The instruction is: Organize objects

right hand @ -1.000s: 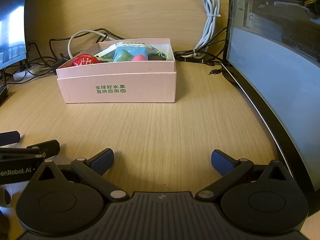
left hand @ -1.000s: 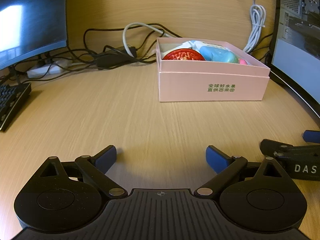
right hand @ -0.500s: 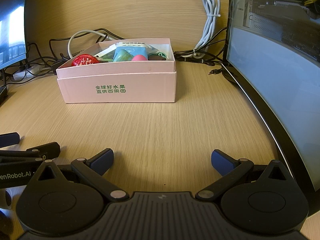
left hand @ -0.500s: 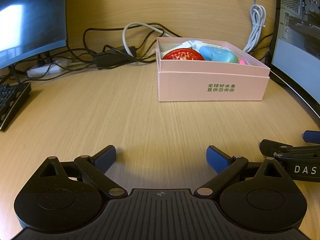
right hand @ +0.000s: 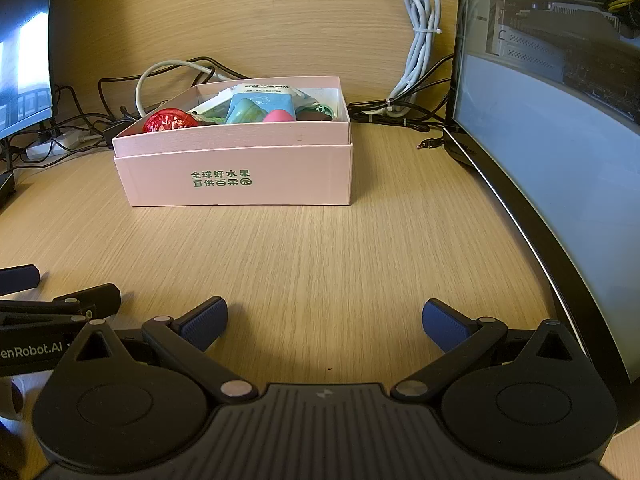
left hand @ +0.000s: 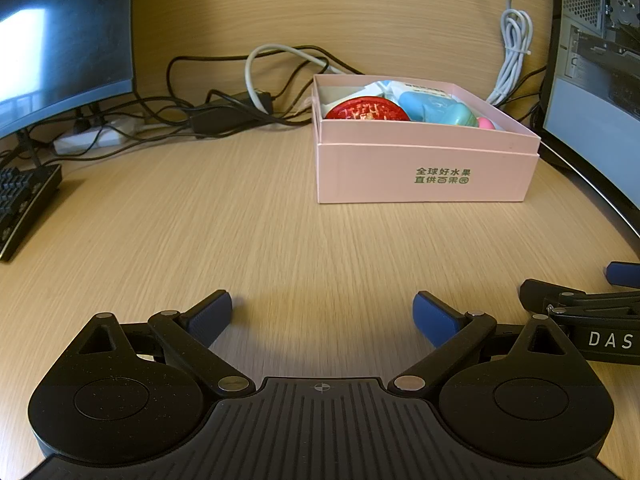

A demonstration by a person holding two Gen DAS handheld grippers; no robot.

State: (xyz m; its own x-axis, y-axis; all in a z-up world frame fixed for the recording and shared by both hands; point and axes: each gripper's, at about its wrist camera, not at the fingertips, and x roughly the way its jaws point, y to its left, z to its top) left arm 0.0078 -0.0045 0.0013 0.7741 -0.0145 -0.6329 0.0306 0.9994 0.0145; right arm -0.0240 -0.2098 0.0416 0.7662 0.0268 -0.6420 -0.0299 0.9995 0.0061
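A pink cardboard box (left hand: 424,172) (right hand: 240,176) with green print stands on the wooden desk, well ahead of both grippers. Inside lie a red round item (left hand: 366,110) (right hand: 170,120), a light blue packet (left hand: 434,106) (right hand: 260,106), a pink ball (left hand: 486,123) (right hand: 280,115) and a white wrapper. My left gripper (left hand: 322,314) rests low over the desk, open and empty. My right gripper (right hand: 324,320) is open and empty too, beside the left one. Each gripper shows at the edge of the other's view.
A monitor (left hand: 60,32) and a keyboard (left hand: 20,204) stand at the left. A tangle of black cables (left hand: 208,108) and a white cable bundle (right hand: 420,40) lie along the back wall. A curved screen (right hand: 560,160) borders the right side.
Both grippers have drifted very slightly; the box and its contents have not moved.
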